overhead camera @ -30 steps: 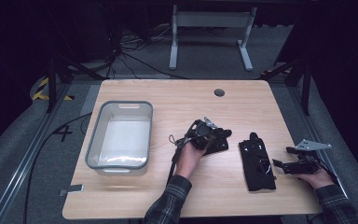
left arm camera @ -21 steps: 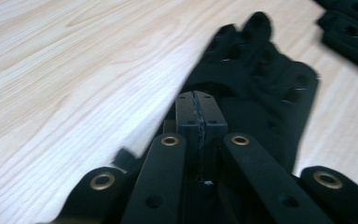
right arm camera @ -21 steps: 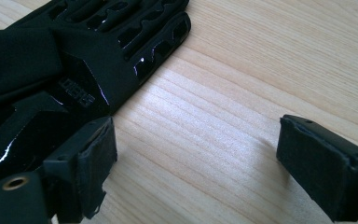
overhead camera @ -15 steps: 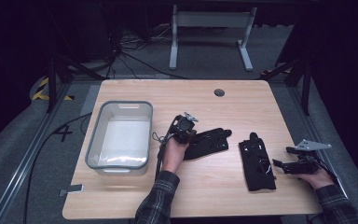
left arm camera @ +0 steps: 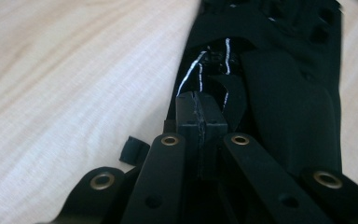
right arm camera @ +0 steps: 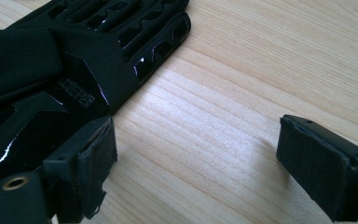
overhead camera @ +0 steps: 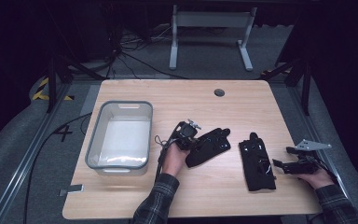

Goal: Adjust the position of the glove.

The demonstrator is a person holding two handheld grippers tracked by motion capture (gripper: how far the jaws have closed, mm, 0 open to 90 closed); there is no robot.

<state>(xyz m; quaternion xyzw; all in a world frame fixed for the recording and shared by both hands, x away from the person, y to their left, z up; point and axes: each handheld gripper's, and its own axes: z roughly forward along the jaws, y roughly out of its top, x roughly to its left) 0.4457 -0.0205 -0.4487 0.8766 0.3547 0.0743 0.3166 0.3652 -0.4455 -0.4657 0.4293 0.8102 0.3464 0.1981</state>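
Starting from the biggest thing, the wooden table (overhead camera: 186,100) carries a grey plastic bin (overhead camera: 121,135) standing to the left of the left gripper (overhead camera: 192,140), near it but not touching. Just right of that gripper's tips lies a black glove-like guard (overhead camera: 209,145), angled across the wood; a second black guard (overhead camera: 257,161) lies flat between the two grippers, closer to the right gripper (overhead camera: 286,165).

In the left gripper view the jaws are pressed fully together over the first guard (left arm camera: 279,93), at the near end of it; whether a fold of material is pinched between them cannot be told, since the pads meet with no visible gap. The right gripper (right arm camera: 191,158) rests low on the table with its jaws spread wide, bare wood between them and the second guard (right arm camera: 74,60) just beside its left pad.

The likely step is carrying the first guard over to the bin. To do it well, the left hand should confirm a real bite on the cuff before lifting, raise it slowly so the limp end clears the bin's rim, and release only above the bin's floor.
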